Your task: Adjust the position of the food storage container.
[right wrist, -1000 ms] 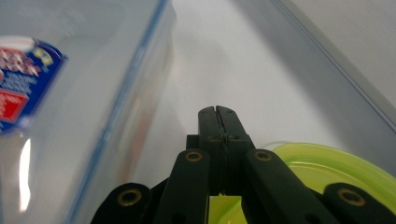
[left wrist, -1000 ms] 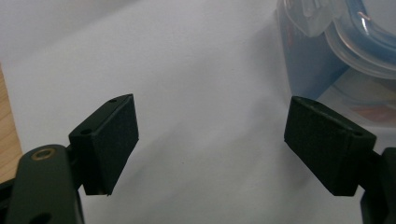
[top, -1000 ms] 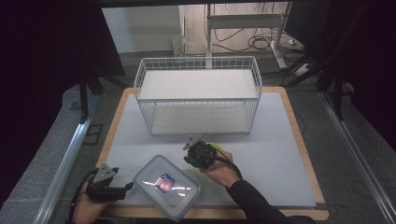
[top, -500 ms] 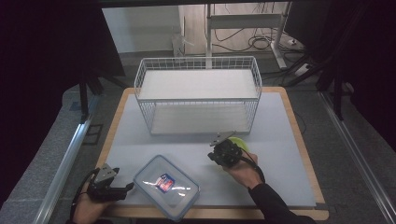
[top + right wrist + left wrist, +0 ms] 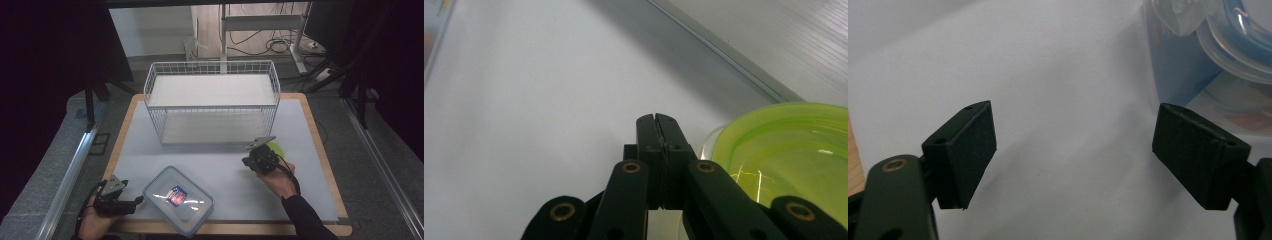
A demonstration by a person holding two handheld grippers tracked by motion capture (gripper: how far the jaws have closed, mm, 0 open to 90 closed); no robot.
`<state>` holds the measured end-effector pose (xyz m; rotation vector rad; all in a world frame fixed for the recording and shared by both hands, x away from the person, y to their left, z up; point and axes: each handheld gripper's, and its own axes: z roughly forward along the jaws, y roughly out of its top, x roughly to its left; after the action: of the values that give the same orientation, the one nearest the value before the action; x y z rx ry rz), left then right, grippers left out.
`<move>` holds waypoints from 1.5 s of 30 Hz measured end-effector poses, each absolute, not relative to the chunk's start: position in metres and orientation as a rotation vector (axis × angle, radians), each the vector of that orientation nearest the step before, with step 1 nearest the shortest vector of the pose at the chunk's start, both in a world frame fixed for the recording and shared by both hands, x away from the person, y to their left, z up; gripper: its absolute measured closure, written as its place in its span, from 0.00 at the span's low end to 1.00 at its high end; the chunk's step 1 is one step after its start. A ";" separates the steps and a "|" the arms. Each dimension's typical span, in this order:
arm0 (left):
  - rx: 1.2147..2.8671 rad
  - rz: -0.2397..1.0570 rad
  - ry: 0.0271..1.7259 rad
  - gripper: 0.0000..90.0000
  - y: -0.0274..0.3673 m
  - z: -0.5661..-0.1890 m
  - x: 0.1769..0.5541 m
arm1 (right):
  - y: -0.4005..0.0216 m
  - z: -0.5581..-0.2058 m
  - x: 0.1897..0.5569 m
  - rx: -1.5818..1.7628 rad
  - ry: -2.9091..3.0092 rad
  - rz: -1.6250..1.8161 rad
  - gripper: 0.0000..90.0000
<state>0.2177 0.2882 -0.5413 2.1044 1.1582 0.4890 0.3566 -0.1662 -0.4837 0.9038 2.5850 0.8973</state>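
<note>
Holding my right gripper [image 5: 658, 120] clenched empty beside the green cup [image 5: 791, 150], nothing is stored yet. My left gripper [image 5: 1073, 150] waits released near the lidded box [image 5: 178, 199]; the wire rack [image 5: 212, 100] remains unfilled.

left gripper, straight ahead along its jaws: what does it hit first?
Most likely the clear rectangular plastic container with the blue-rimmed lid. The left gripper points across the white mat at its near side, jaws open and empty. In the left gripper view the box sits right of centre, so contact may be glancing.
</note>
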 end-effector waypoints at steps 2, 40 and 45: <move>2.100 0.484 1.163 0.20 0.288 -0.541 0.218 | -0.167 -0.484 0.355 0.902 2.582 0.902 1.00; 2.085 0.256 1.233 1.00 0.239 -0.530 0.235 | -0.122 -0.511 0.231 0.803 2.782 1.211 1.00; 2.103 0.241 1.202 1.00 0.225 -0.528 0.237 | -0.137 -0.510 0.243 0.885 2.705 1.143 1.00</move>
<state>0.2373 0.2249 -0.5283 2.1034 1.2025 0.2414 0.2434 -0.1374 -0.5098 0.8849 2.7047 1.1434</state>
